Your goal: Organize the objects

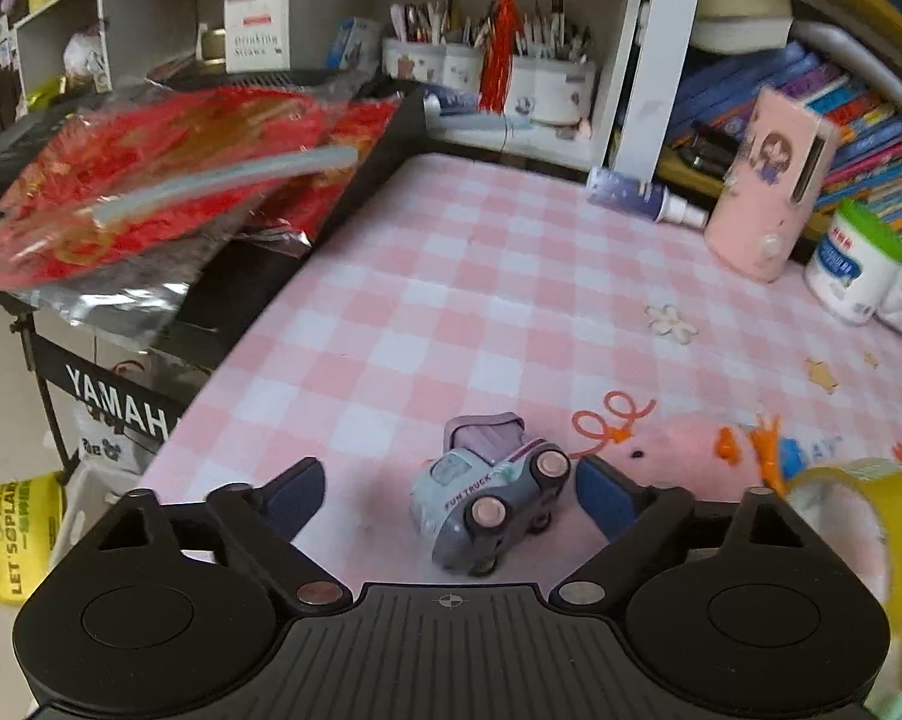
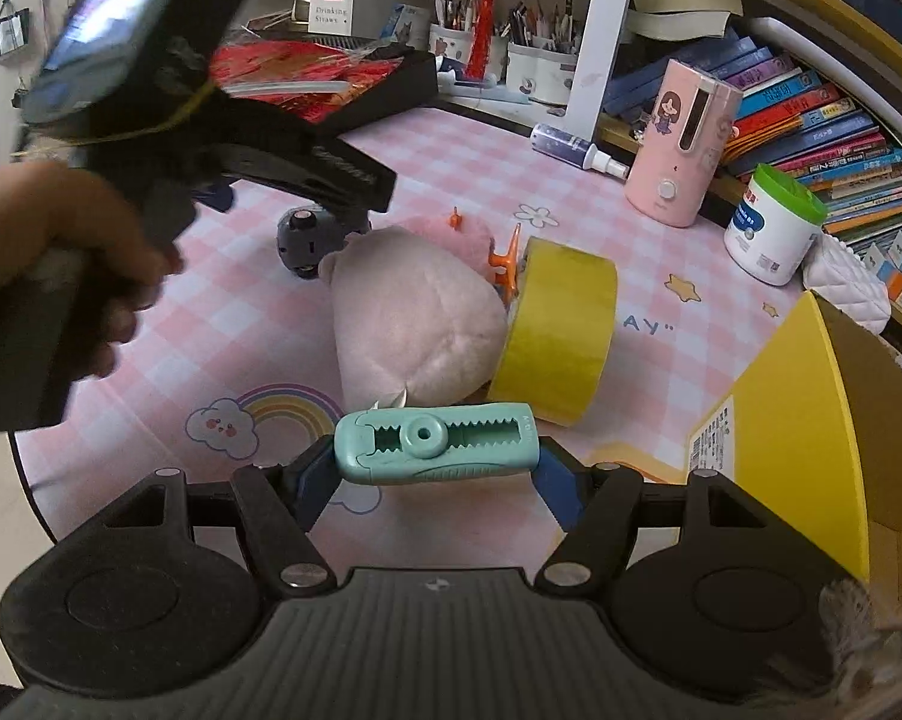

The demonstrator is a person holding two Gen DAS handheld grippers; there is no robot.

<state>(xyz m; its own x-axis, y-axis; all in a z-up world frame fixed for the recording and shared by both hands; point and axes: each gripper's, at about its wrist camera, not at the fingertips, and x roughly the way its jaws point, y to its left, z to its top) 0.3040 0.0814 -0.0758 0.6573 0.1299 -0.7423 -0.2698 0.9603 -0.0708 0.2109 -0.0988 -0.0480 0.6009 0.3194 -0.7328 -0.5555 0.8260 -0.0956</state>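
A small grey-blue toy truck (image 1: 490,495) lies tipped on its side on the pink checked table, between the open fingers of my left gripper (image 1: 448,495), untouched on both sides. It also shows in the right wrist view (image 2: 300,234), half hidden under the left gripper. My right gripper (image 2: 436,474) is shut on a mint-green correction tape dispenser (image 2: 436,443), held crosswise above the table. A pink plush toy (image 2: 412,315) lies beside a yellow tape roll (image 2: 556,330). A yellow cardboard box (image 2: 799,450) stands open at the right.
A pink humidifier (image 2: 682,144), a white tub with a green lid (image 2: 769,225) and a spray bottle (image 2: 574,150) stand at the back. A keyboard with red packets (image 1: 169,180) borders the table's left edge. Bookshelves (image 2: 811,120) fill the right.
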